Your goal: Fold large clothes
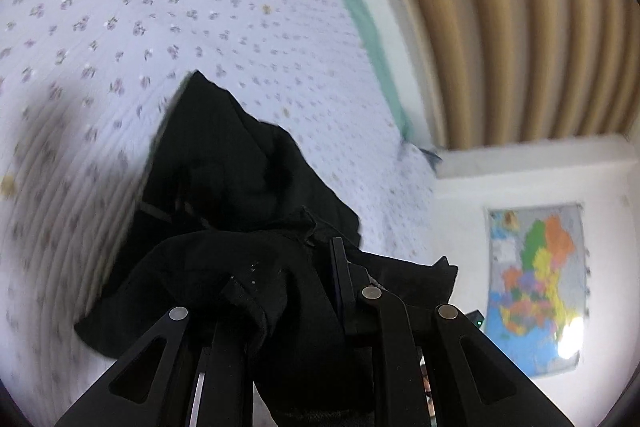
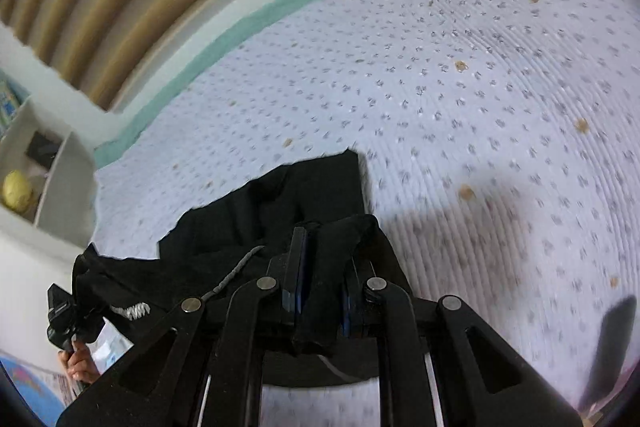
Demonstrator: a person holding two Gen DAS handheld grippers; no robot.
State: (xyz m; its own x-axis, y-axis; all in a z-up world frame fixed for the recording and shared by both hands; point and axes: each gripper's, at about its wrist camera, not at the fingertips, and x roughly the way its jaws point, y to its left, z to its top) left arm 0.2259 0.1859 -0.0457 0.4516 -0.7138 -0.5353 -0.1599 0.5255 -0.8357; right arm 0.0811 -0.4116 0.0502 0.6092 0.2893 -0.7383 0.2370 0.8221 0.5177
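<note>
Black fabric garment (image 1: 248, 187): gripped by closed left tongs (image 1: 304, 279) and closed right tongs (image 2: 322, 267), draped over floral-printed white bed quilt (image 2: 460, 75).

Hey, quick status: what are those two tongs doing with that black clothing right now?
Left tongs shut on black garment. Right tongs shut on it too. Garment lifted, far end trailing on floral bedspread. Nothing in the way.

**Black cloth on a flowered spread**

The garment (image 1: 240, 179) is plain black. The bedspread (image 1: 160, 7) is pale lilac, sprinkled with small grey-purple sprigs and scattered tan dots, edged in mint green. Upper right, tan curtains (image 1: 520, 27); lower right, a multicoloured map (image 1: 536, 287).
</note>
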